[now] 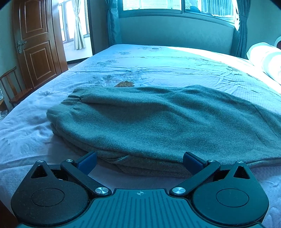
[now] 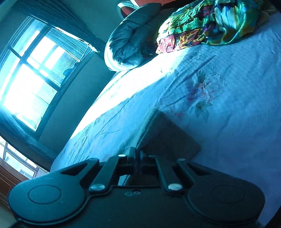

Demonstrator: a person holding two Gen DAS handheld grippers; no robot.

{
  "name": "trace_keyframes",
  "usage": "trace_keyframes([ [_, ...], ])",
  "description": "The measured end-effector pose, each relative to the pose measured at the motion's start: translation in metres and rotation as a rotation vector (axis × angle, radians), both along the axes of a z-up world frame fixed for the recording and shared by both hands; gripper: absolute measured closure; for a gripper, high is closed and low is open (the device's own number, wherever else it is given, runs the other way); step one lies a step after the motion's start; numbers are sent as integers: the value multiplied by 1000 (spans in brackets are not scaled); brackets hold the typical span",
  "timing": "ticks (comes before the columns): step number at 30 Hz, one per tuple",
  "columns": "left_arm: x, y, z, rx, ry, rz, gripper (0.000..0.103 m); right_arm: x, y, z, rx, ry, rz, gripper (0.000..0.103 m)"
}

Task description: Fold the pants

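Grey-green fleece pants [image 1: 158, 122] lie folded lengthwise on the bed [image 1: 26, 140], waistband end to the left. My left gripper [image 1: 140, 162] is open, low on the sheet, its blue pads [image 1: 87, 162] on either side of the pants' near folded edge without closing on it. In the right wrist view my right gripper [image 2: 137, 154] is shut on a dark end of the pants [image 2: 168, 138] and holds it lifted and tilted above the sheet [image 2: 228, 114].
A rolled white pillow [image 1: 265, 59] lies at the right. A grey duvet [image 2: 128, 40] and a colourful satin cover [image 2: 210, 22] lie at the bed's head. A wooden door [image 1: 35, 43] and chair [image 1: 12, 87] stand left. A window [image 1: 175, 5] is behind.
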State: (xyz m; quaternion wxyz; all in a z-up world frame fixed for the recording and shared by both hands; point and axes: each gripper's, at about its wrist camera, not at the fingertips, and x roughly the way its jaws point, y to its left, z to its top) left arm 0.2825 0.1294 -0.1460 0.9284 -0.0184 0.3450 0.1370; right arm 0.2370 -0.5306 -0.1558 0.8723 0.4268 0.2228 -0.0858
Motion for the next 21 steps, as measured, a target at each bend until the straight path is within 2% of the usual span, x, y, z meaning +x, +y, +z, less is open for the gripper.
trace_keyframes([
  [1, 1, 0, 0, -1, -1, 1, 0, 4, -7, -11, 28, 60, -18, 103],
  [2, 2, 0, 0, -1, -3, 2, 0, 4, -13, -19, 66, 90, -30, 99],
  [3, 3, 0, 1, 1, -4, 2, 0, -1, -19, -22, 101, 79, -35, 99],
  [5, 3, -1, 2, 11, -8, -3, 0, -23, -23, -14, 54, 10, -77, 92],
  [7, 3, 2, 2, 23, -13, 4, 0, -35, -27, -13, 60, 4, -93, 93],
  [9, 4, 10, 0, 8, -16, 26, 0, -35, -33, -20, 85, 36, -99, 96],
  [14, 6, 16, -4, -5, -3, 33, 0, -14, -38, -40, 170, 78, -97, 102],
  [19, 8, 18, -6, -10, 3, 25, 0, 1, -42, -52, 248, 54, -78, 101],
  [21, 9, 21, -9, -24, 7, 27, 0, 7, -39, -46, 179, 59, -37, 103],
])
